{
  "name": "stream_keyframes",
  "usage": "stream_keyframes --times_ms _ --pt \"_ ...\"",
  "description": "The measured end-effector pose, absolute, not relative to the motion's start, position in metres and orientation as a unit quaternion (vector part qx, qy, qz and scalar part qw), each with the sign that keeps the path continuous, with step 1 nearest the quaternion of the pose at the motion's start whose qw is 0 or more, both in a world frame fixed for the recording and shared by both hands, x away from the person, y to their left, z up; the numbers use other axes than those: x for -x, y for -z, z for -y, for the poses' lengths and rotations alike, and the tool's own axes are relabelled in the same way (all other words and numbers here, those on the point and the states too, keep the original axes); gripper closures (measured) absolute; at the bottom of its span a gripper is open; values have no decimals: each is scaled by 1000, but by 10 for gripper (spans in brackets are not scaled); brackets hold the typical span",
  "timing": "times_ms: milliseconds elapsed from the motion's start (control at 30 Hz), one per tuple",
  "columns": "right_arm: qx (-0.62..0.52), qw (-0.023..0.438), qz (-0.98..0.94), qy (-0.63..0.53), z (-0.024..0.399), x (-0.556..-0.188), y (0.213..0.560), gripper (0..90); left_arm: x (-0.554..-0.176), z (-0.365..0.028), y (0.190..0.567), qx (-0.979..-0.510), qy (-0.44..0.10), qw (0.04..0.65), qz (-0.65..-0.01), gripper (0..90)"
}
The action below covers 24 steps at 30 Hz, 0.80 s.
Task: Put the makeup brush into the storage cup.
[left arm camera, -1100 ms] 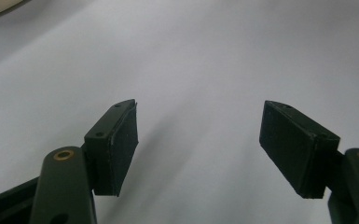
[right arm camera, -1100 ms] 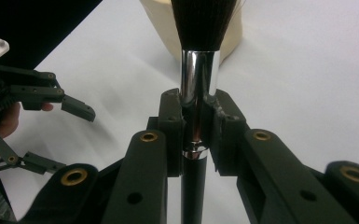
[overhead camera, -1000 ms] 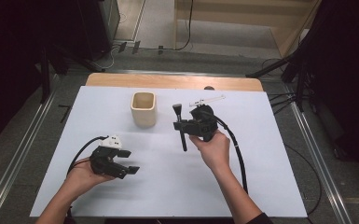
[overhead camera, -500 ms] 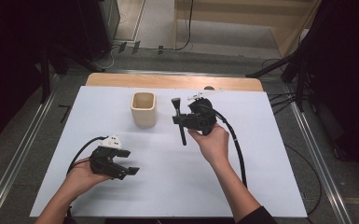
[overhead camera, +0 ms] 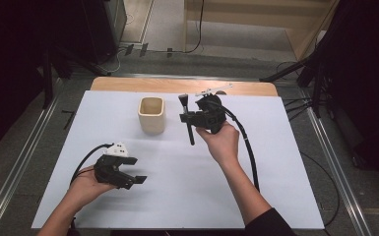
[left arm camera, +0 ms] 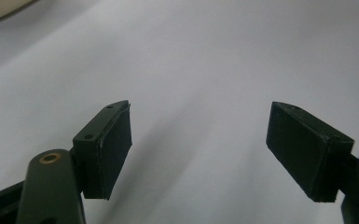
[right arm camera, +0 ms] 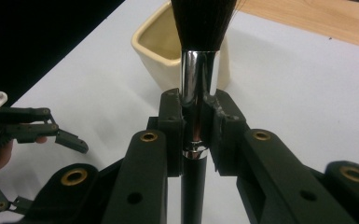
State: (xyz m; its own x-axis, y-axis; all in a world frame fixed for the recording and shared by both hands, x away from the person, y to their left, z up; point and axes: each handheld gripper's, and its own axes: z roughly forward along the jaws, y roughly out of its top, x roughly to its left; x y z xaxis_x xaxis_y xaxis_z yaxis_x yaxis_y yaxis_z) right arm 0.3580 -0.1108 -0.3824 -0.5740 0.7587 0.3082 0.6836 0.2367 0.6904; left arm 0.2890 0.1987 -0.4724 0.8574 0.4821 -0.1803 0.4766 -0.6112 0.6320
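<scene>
A black-handled brush with a chrome ferrule and dark bristles stands upright, bristles up, above the table. My right gripper is shut on it at the ferrule, just right of a cream square cup whose open mouth lies behind the brush. My left gripper rests low at the front left with its jaws spread. They have just been opening, and nothing is between them. It also appears at the left of the right gripper view.
A white sheet covers the table, with a wooden strip along its far edge. A small white part lies near that edge. The right gripper's cable trails toward the person. Metal rails and dark floor flank the table.
The right hand has lifted the brush slightly and carried it a little farther from the person, closer to the cup. The left hand has stayed in place.
</scene>
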Motion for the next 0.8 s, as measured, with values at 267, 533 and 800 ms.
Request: stream_keyframes --times_ms 267,533,800 --pt "-459 54 -786 -411 102 -371 374 784 -290 -199 473 -899 -1 346 -268 237" --pt "-452 67 -788 -413 93 -380 366 783 -291 -200 473 -898 2 350 -266 239" --pt "-452 76 -785 -418 83 -389 365 784 -291 -200 473 -898 2 349 -268 241"
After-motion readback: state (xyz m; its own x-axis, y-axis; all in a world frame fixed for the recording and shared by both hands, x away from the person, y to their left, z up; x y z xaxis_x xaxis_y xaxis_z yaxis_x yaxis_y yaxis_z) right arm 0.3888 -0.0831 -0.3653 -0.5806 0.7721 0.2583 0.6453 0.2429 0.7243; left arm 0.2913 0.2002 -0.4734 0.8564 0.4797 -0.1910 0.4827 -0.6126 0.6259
